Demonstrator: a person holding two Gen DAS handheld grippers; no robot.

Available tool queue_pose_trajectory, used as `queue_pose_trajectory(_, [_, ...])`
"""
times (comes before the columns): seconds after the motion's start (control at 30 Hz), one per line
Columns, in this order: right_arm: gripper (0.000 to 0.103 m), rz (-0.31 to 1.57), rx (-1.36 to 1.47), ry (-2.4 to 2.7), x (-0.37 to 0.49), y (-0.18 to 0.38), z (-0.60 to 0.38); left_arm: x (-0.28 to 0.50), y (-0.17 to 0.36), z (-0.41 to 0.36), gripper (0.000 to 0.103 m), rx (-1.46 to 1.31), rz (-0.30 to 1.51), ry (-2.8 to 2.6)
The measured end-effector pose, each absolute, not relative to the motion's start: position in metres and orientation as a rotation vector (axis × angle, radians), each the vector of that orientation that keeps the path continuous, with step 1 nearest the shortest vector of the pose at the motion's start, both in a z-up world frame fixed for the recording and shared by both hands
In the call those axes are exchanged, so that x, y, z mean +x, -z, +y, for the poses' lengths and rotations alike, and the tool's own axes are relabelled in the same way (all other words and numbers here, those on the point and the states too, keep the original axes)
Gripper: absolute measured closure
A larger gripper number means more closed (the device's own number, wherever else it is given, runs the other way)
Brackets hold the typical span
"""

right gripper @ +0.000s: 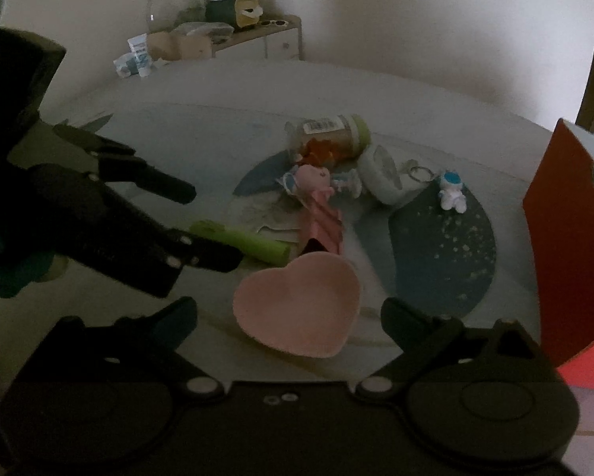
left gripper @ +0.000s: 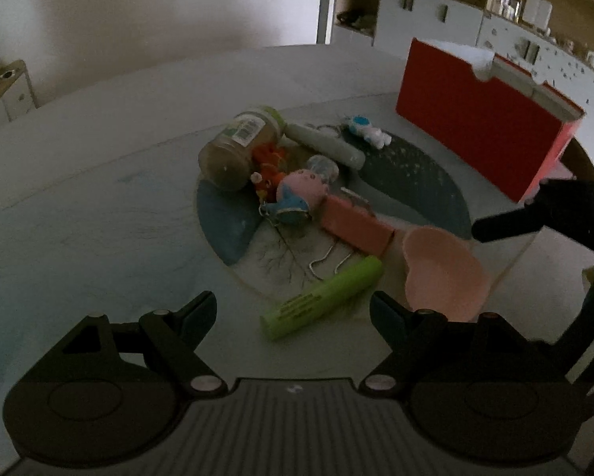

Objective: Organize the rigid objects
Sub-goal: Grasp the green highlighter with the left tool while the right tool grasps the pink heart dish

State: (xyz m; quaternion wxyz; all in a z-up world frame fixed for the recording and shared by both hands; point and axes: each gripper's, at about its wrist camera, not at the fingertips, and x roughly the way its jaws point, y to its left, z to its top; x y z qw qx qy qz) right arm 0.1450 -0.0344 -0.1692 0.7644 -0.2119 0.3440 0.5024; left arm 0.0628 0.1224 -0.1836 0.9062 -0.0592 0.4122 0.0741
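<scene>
L gripper [left gripper: 293, 309]: jaws wide, nothing between the pads, hanging just above the table [left gripper: 98, 198]. Green marker [left gripper: 322, 297] lies flat on the table right ahead of it, between the two fingertips in the L wrist view but not touched.

R gripper [right gripper: 289, 313]: jaws also wide, empty. Pink heart dish [right gripper: 297, 305] sits directly ahead between its fingers, upright on the table, not gripped. The L gripper shows in the R wrist view at far left, its lower finger overlapping the marker's near end; contact can't be told.

Beyond the dish: pink box [left gripper: 356, 226] lying flat, one end just beside the dish. Next to it a pink-and-blue toy figure [left gripper: 297, 194], w/ an orange toy [left gripper: 269, 162] behind it and a metal hook [left gripper: 324, 258] near the marker. Jar [left gripper: 237, 146] on its side, green lid pointing away, touching the orange toy. Grey tube [left gripper: 324, 142] lies beside the jar lid. Small white-and-blue astronaut [left gripper: 368, 129] farther back, apart from the pile. All on a round mat [left gripper: 416, 174].

Red box [left gripper: 475, 123] stands upright at the R side of the table, well apart from the pile.
</scene>
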Motion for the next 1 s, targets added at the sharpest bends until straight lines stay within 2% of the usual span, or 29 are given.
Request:
queue_pose_trajectory(0.27, [0.011, 0.749, -0.473, -1.096, 0.155, 0.179, -0.030, 0.070, 0.189, 0.124, 0.019, -0.083, 0.858, -0.110])
queue_pose_trajectory(0.33, [0.017, 0.750, -0.475, -1.098, 0.157, 0.181, -0.029, 0.071, 0.188, 0.122, 0.026, -0.069, 0.855, -0.091])
queue_pose_trajectory(0.4, [0.018, 0.752, -0.474, -1.105, 0.158, 0.181, -0.029, 0.073, 0.187, 0.120, 0.038, -0.062, 0.861, -0.072])
queue_pose_trajectory(0.6, [0.028, 0.757, -0.482, -1.127, 0.159, 0.183, -0.028, 0.074, 0.186, 0.119, 0.054, -0.059, 0.859, -0.052])
queue_pose_trajectory(0.7, [0.029, 0.758, -0.479, -1.127, 0.159, 0.183, -0.028, 0.074, 0.185, 0.118, 0.065, -0.060, 0.863, -0.046])
queue_pose_trajectory(1.0, [0.029, 0.750, -0.467, -1.099, 0.157, 0.181, -0.036, 0.072, 0.181, 0.106, 0.086, -0.072, 0.887, -0.057])
